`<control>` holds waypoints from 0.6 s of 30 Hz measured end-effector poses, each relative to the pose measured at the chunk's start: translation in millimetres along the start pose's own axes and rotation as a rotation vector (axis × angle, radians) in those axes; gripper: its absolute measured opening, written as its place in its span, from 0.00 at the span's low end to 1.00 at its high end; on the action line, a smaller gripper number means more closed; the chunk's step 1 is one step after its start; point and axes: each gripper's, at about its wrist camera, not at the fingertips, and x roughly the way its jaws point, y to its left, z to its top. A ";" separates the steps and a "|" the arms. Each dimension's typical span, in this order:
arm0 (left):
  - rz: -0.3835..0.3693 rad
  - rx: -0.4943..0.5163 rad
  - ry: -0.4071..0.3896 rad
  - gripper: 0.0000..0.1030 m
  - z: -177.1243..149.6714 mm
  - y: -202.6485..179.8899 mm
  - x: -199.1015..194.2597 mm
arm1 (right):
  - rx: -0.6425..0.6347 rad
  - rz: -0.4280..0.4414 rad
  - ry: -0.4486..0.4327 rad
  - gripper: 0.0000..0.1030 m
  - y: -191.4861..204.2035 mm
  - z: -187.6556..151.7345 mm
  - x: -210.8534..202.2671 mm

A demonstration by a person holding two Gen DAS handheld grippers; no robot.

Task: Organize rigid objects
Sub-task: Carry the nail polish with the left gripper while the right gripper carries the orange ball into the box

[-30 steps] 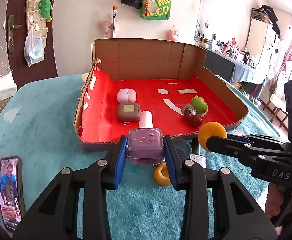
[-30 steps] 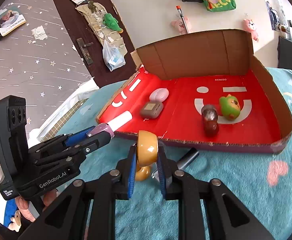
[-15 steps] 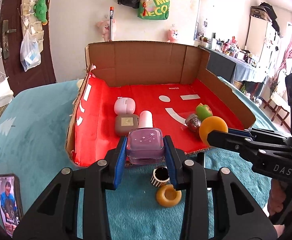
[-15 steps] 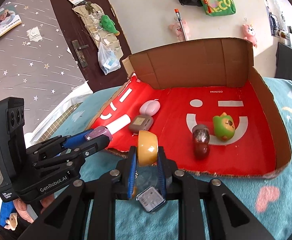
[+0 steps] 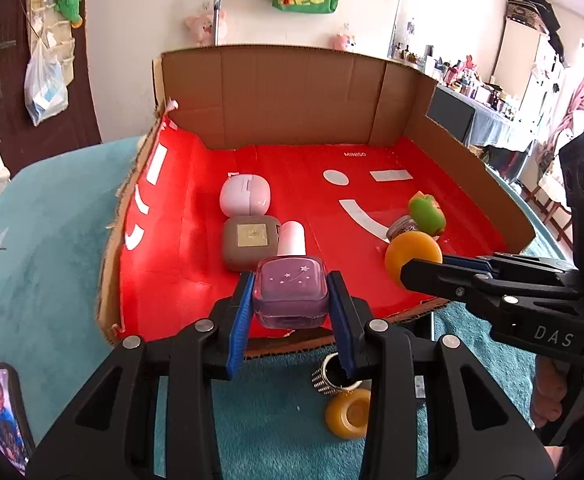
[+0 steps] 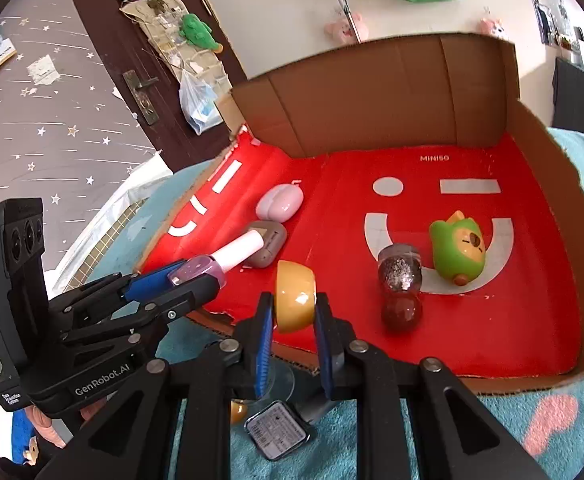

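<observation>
Teal cloth covers the tabletop (image 5: 44,264), and on it sits one cardboard tray (image 5: 292,92) with a red floor and low brown walls, its near edge torn

Four things lie inside the tray: one pale pink case (image 5: 245,199), one brown case (image 5: 250,242) just in front of it and touching it, one green toy (image 6: 457,249), and one glitter bottle (image 6: 399,286) lying on its side beside the toy

The left gripper (image 5: 290,312) has its fingers clamped on one purple nail polish bottle (image 5: 290,294), white cap pointing forward, held over the tray's near edge. The right gripper (image 6: 292,320) has its fingers closed on one yellow half-ball (image 6: 295,296), also above the near edge, to the right of the bottle

Only the left wrist view shows, on the cloth in front of the tray, one yellow ring (image 5: 347,414) and one ribbed metal ring (image 5: 329,376) partly hidden behind a finger, plus a phone (image 5: 2,412) at the far left. Only the right wrist view shows a small square labelled box (image 6: 276,428) below its fingers, with a clear round piece beside it that is too hidden to identify. The right wrist view also shows the toy's face, which the half-ball partly blocks in the left wrist view
</observation>
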 end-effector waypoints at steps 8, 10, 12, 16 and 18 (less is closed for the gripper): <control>-0.013 -0.016 0.047 0.33 3.5 4.0 20.8 | 0.013 -0.043 0.049 0.21 -8.7 1.3 20.8; -0.009 -0.014 0.053 0.33 4.1 3.3 24.1 | 0.016 -0.051 0.057 0.21 -10.6 1.8 24.8; -0.008 -0.010 0.063 0.33 3.6 2.4 27.7 | 0.011 -0.070 0.061 0.21 -11.3 2.7 27.4; -0.012 -0.007 0.084 0.33 3.4 2.0 35.7 | 0.001 -0.091 0.075 0.21 -12.8 3.5 32.4; -0.012 -0.005 0.094 0.33 3.9 1.3 39.4 | 0.002 -0.103 0.084 0.21 -14.9 3.9 34.6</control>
